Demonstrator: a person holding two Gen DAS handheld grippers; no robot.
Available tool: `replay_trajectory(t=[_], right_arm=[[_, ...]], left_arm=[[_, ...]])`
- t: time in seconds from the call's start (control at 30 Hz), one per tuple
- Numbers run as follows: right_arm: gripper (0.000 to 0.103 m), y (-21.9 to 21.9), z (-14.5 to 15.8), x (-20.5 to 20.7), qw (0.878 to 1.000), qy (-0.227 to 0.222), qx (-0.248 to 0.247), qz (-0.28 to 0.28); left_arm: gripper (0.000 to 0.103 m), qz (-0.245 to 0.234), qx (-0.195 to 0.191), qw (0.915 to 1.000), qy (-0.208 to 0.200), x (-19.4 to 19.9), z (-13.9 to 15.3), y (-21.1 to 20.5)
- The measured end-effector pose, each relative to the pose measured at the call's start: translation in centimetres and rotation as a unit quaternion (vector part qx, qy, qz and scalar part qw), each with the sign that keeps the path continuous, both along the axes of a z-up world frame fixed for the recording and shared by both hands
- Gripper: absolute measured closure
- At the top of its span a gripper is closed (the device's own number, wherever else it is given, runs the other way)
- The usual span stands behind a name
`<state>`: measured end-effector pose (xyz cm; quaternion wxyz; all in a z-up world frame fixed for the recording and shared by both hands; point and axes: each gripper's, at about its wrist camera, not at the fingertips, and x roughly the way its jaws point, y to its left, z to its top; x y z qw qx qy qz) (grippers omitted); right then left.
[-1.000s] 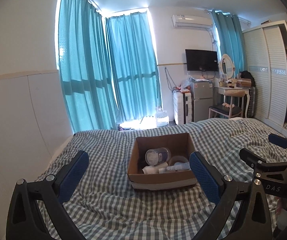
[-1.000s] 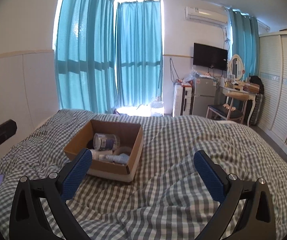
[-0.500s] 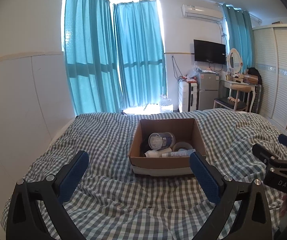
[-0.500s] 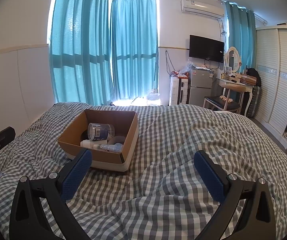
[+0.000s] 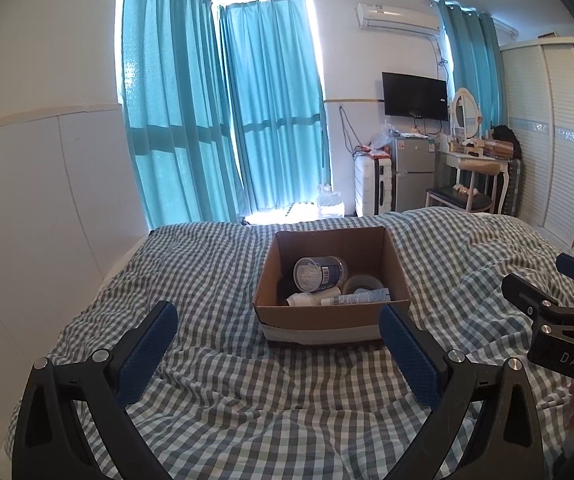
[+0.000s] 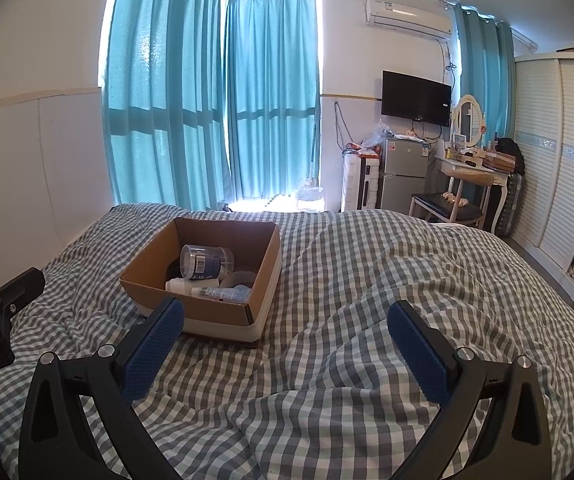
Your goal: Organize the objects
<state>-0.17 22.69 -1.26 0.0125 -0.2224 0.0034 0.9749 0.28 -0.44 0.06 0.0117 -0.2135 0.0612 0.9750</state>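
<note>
An open cardboard box [image 5: 329,318] [image 6: 191,308] sits on a bed with a grey checked cover [image 5: 247,400] [image 6: 367,280]. Inside lie a clear jar with a blue label [image 5: 319,274] [image 6: 205,263] on its side, a white bottle [image 5: 307,299] [image 6: 179,285], a tube [image 5: 357,299] [image 6: 223,292] and a roll of tape [image 5: 361,282] [image 6: 241,279]. My left gripper [image 5: 277,336] is open and empty, just short of the box's near wall. My right gripper [image 6: 285,330] is open and empty over the cover, to the right of the box.
A white padded wall [image 5: 39,208] runs along the bed's left side. Beyond the bed's far end are teal curtains [image 5: 227,120], a suitcase [image 5: 373,186], a small fridge [image 5: 413,172], a dressing table with chair [image 5: 471,184], and a white wardrobe [image 5: 555,140] at the right.
Both views have drawn nearer to the box and dipped slightly; the box now sits larger and lower between the left fingers. Both grippers stayed open.
</note>
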Motion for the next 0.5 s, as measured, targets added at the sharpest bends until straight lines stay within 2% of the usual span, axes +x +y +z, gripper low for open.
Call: replay_trajectory(t=[0.5], right_arm=[[0.001, -0.43, -0.34, -0.11, 1.000, -0.003, -0.001, 0.004]], left_arm=[[0.000, -0.006, 0.003, 1.0000, -0.006, -0.02, -0.33, 0.22]])
